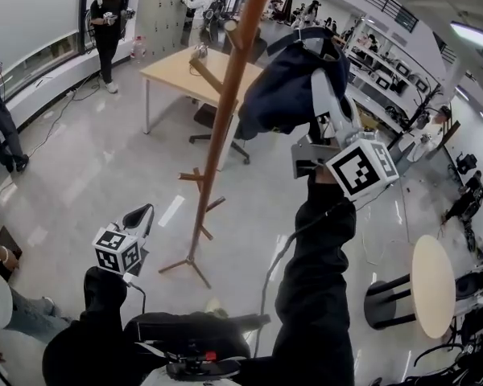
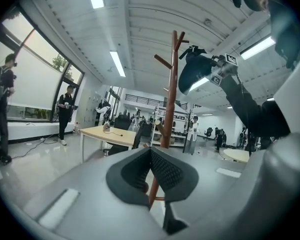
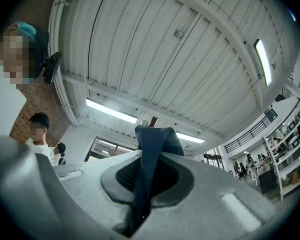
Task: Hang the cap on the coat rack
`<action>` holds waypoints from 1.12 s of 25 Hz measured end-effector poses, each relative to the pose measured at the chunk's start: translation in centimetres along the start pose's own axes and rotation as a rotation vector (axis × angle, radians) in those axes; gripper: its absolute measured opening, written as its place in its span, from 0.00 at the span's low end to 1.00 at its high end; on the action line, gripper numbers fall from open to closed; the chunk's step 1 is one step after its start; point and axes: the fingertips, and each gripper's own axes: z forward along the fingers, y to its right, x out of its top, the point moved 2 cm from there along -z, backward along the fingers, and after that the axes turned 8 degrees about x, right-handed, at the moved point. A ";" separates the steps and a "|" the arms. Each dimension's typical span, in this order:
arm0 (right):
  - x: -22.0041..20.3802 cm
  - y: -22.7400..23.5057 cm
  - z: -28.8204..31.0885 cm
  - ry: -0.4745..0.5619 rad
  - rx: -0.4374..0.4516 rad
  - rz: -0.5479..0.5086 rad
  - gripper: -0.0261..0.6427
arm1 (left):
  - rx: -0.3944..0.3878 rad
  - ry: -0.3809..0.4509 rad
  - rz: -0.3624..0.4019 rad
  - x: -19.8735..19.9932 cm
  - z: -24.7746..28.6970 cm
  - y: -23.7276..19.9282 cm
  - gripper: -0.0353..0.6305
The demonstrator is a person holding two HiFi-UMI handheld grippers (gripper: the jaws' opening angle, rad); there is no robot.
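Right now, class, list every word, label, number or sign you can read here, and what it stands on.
No text can be read in any view.
Cubes on the left gripper and right gripper: black-and-white square patterns only, no letters.
Far shelves: any print is too small to read.

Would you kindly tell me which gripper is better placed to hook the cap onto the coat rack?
Right. The right gripper is clamped on the cap, raised beside the top of the coat rack; the left gripper is shut, empty and low.
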 end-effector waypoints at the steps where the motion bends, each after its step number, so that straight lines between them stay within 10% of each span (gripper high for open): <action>1: 0.2 0.1 0.2 0.002 0.005 -0.001 0.06 | 0.006 -0.001 -0.003 -0.1 -0.1 -0.1 0.06; 28: 4.0 2.4 5.6 0.028 0.098 -0.058 0.06 | 0.083 0.017 -0.026 0.1 0.9 -1.1 0.06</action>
